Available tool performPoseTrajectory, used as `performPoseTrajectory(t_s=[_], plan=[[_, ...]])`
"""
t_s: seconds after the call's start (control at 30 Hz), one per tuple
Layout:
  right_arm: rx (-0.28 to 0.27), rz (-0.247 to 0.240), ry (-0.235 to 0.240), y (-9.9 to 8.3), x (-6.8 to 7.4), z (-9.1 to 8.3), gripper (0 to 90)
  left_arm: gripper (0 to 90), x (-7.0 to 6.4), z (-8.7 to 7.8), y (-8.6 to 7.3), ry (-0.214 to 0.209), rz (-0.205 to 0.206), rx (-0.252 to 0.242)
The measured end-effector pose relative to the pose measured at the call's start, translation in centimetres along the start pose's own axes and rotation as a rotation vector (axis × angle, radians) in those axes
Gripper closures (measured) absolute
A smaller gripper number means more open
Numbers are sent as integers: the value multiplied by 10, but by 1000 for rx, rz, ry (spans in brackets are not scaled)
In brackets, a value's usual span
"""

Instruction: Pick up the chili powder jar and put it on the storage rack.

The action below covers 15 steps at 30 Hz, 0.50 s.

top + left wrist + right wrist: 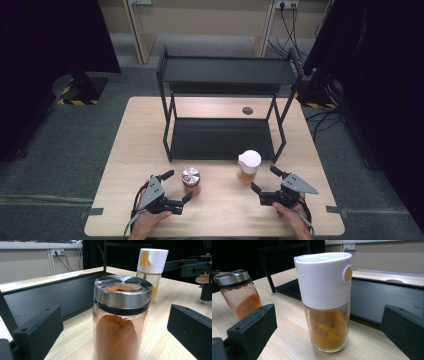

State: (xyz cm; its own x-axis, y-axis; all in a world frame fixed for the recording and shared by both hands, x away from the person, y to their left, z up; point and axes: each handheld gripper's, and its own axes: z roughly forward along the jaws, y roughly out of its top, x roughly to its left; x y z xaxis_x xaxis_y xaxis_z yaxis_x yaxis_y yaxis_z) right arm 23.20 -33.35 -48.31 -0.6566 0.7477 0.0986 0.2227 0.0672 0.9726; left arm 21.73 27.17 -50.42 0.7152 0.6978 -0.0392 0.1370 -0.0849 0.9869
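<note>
Left gripper [178, 190]: held low over the desk [125, 165] at its near left; the jaws stand released, wide apart, gripping nothing.
Steel-capped jar [120, 320]: upright on the desk, dead ahead of the left jaws and between their tips in the left gripper view, apart from both pads. In the high view it sits just beyond and slightly right of the left jaws [191, 180].
Jar axis: vertical, so the jaws meet its glass body side-on; the orange-red powder fills the lower part, a metal lid with a clear window on top.
Rack [225, 105]: black two-tier frame farther back, beyond both jars; its lower shelf edge runs just behind the steel-capped jar, off to the left of the left jaws' line.
White-capped jar [325, 302]: upright, straight ahead of the right jaws and centred between them, not touched. Yellow powder below, tall white dispenser cap with a yellow button above; in the high view it stands just beyond and left of the right jaws [249, 166].
Right gripper [265, 185]: near right of the desk; jaws released and spread, empty.
Nearer hand: each gripper has its own jar closest; the two jars stand well apart, neither blocking the other.
In the way: nothing between either pair of jaws and its jar; my guess is a short forward push, then closing.
</note>
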Motion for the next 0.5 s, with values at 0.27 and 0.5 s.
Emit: performPoseTrajectory(t_s=[0.27, 0.5], plan=[[4, -3, 5, 0, 1, 2, 9, 1, -1, 0, 0, 2, -2, 0], [2, -5, 8, 0, 2, 2, 9, 1, -2, 1, 0, 4, -5, 4]])
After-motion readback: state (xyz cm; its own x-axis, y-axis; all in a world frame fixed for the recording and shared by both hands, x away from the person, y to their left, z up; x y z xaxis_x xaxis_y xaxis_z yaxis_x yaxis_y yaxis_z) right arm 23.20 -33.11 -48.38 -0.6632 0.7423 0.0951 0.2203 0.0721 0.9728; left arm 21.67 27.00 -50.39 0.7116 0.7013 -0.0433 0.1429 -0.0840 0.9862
